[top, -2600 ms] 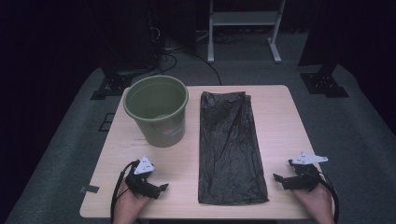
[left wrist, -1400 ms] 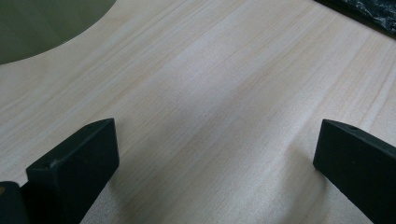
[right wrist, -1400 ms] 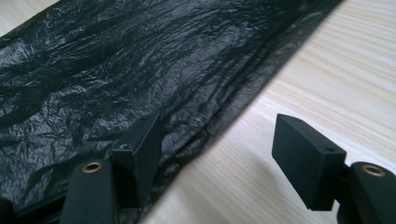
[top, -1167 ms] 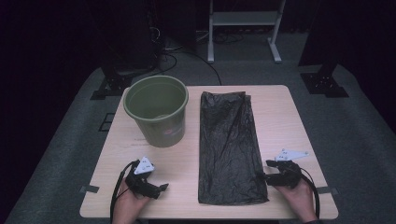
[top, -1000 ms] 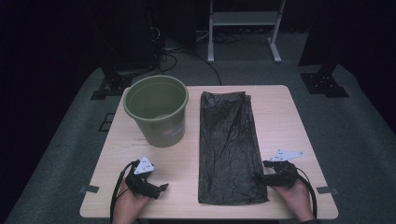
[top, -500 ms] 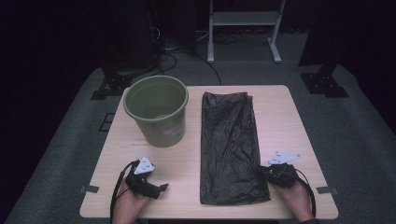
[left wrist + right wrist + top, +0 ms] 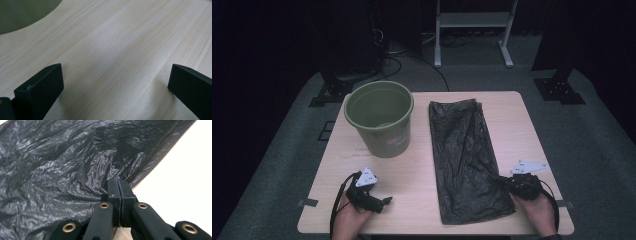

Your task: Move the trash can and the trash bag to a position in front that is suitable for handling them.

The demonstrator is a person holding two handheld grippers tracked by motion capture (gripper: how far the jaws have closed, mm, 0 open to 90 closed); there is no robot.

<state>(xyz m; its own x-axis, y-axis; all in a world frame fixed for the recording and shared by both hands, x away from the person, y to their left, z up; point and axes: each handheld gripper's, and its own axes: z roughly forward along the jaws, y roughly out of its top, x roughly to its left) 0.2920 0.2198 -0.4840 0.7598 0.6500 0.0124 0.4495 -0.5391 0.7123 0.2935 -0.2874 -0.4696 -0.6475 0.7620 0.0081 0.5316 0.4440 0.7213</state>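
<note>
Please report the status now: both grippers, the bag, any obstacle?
Left gripper open, on table. Right gripper shut on black bag edge. Green bucket beside bag, apart.

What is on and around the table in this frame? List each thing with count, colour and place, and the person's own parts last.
bucket: 1, olive green, upright on the table's far left part, open top.
bin bag: 1, black, crinkled, lying flat down the table's middle-right.
table: 1, light wood, on grey floor.
white frame: 1, standing on the floor beyond the table.
black stands: 2 at least, on the floor at the far corners.
left gripper: 1, black, near the left front edge, jaws wide apart above bare wood.
right gripper: 1, black, at the bag's right edge, jaws closed at that edge.
hands: 2, at the front edge.
</note>
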